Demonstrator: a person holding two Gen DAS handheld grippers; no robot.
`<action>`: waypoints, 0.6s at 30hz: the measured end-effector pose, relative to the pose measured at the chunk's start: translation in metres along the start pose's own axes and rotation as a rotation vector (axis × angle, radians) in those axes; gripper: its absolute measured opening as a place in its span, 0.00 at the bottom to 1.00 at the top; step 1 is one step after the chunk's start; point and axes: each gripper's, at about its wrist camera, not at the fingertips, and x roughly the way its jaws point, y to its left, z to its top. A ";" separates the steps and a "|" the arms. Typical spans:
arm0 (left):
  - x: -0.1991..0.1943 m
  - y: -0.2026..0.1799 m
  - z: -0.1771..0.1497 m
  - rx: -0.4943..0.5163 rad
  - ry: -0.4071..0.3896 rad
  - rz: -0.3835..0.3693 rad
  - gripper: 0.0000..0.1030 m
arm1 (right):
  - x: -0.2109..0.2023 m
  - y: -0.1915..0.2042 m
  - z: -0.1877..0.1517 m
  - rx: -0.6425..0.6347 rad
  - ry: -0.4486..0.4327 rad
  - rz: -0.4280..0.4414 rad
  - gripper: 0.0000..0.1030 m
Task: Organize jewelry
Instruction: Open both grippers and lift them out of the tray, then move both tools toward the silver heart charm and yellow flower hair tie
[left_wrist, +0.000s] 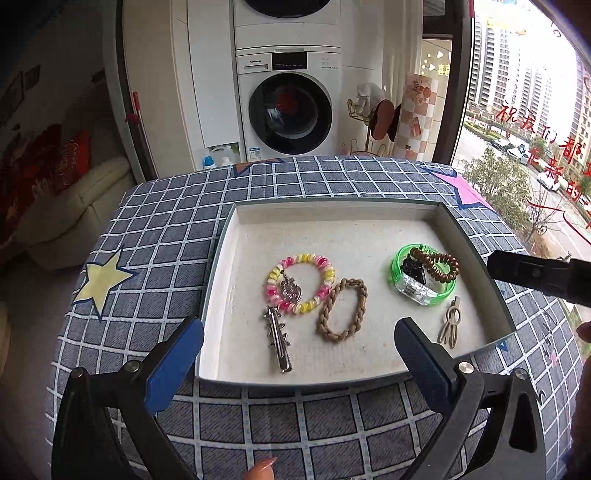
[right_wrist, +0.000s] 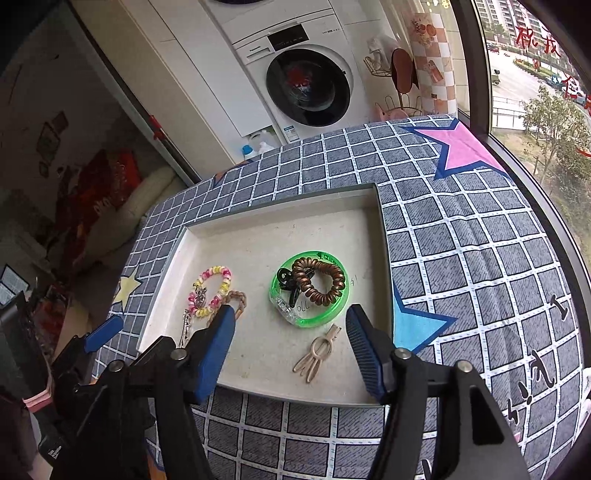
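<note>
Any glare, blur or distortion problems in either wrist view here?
Left wrist: strong fisheye bowing of the tray; the window is overexposed; jewelry sharp. Right wrist: same bowing, corners vignetted black, green bangle crisp, room at left dim.

Left claw (left_wrist: 299, 354) spread wide, right claw (right_wrist: 291, 347) spread wide, both empty
</note>
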 end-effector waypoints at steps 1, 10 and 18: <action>-0.005 0.003 -0.005 -0.002 0.001 0.006 1.00 | -0.005 0.002 -0.003 -0.002 -0.007 0.004 0.79; -0.043 0.017 -0.055 0.010 0.014 0.011 1.00 | -0.045 0.011 -0.037 0.005 -0.051 0.028 1.00; -0.073 0.023 -0.077 -0.016 0.003 0.012 1.00 | -0.066 0.030 -0.072 -0.051 -0.021 0.040 1.00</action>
